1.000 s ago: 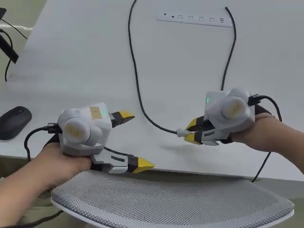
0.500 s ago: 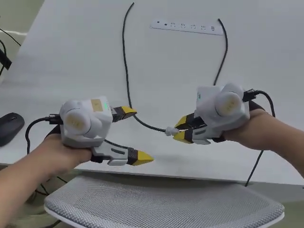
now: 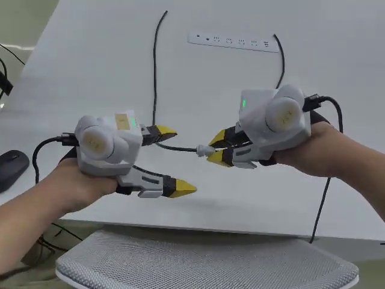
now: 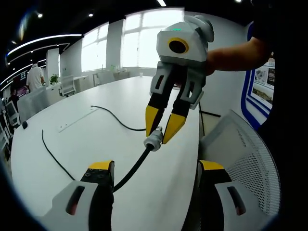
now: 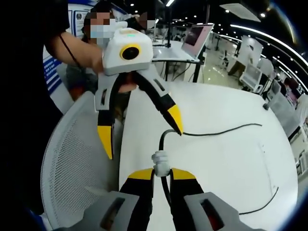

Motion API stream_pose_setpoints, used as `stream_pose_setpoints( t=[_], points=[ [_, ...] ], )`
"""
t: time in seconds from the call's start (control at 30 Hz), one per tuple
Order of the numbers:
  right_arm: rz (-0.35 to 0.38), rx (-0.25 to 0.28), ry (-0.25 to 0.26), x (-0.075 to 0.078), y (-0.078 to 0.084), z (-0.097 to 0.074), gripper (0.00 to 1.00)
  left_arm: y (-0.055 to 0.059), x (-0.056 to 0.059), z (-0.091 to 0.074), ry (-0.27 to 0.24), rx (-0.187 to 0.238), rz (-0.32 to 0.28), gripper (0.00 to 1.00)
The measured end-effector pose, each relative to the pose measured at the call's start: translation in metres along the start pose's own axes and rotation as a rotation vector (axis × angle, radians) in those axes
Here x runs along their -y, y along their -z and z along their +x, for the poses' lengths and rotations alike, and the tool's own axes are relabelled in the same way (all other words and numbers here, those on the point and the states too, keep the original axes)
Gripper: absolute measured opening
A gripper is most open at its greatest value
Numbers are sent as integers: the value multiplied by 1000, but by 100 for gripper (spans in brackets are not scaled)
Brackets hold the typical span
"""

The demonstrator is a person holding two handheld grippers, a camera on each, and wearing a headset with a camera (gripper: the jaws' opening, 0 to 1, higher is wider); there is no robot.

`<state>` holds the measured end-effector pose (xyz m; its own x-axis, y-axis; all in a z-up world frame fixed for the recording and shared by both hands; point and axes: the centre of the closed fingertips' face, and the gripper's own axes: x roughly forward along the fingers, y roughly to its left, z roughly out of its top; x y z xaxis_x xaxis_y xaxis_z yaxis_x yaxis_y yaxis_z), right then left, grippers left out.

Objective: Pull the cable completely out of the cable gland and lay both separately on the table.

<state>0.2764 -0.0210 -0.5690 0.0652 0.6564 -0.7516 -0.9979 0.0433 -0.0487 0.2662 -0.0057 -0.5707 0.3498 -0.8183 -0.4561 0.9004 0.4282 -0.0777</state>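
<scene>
My right gripper (image 3: pixel 215 149) is shut on a small white cable gland (image 3: pixel 203 150), held above the white table (image 3: pixel 90 72) near its front edge. A black cable (image 3: pixel 154 66) leaves the gland leftward, passes behind my left gripper's upper jaw and runs away across the table. My left gripper (image 3: pixel 174 159) stands open, facing the gland, its jaws spread above and below the cable. In the left gripper view the gland (image 4: pixel 154 141) sits at the right gripper's yellow tips, the cable (image 4: pixel 130 168) running between my own jaws. In the right gripper view the gland (image 5: pixel 161 163) pokes out between my jaws.
A white power strip (image 3: pixel 233 41) lies at the far side with its own black lead (image 3: pixel 280 60). A black mouse (image 3: pixel 11 164) rests at the left edge. A grey mesh chair (image 3: pixel 210 259) sits just below the table's front edge.
My right gripper has carried the gland up and to the left, closing the gap to the open left gripper. The near stretch of cable has lifted with it.
</scene>
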Motion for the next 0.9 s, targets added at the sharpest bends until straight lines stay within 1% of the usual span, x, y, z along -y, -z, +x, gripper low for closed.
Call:
stream_pose_setpoints(
  t=[0.07, 0.13, 0.17, 0.2, 0.27, 0.37, 0.47, 0.6, 0.73, 0.83, 0.9],
  points=[
    [-1, 0, -1, 0, -2, 0, 7, -3, -2, 1, -3, 3, 4, 69],
    [-10, -3, -1, -1, -3, -1, 7, -7, -4, 2, -4, 15, 8, 68],
    [-14, -4, -9, -2, -5, -1, 7, -11, -5, 3, -2, 27, 13, 67],
    [-17, -2, -10, -3, -6, -1, 7, -14, -5, 4, 3, 40, 19, 66],
    [-25, -2, -12, -3, -8, -1, 7, -18, -4, 7, 16, 46, 22, 63],
    [-30, 14, -7, 1, -15, -3, 7, -20, -6, 10, 28, 38, 32, 60],
    [-32, 19, -4, 4, -18, -4, 7, -22, -8, 10, 39, 45, 31, 55],
    [-39, 6, -9, 5, -15, -4, 7, -22, -11, 9, 58, 45, 27, 45],
    [-45, -1, -15, 5, -12, -4, 7, -22, -10, 10, 81, 49, 43, 36],
    [-58, -7, -17, 6, -10, -4, 7, -22, -11, 11, 87, 50, 41, 34],
    [-72, -11, -17, 7, -10, -4, 7, -24, -11, 11, 95, 64, 29, 33]
  ],
)
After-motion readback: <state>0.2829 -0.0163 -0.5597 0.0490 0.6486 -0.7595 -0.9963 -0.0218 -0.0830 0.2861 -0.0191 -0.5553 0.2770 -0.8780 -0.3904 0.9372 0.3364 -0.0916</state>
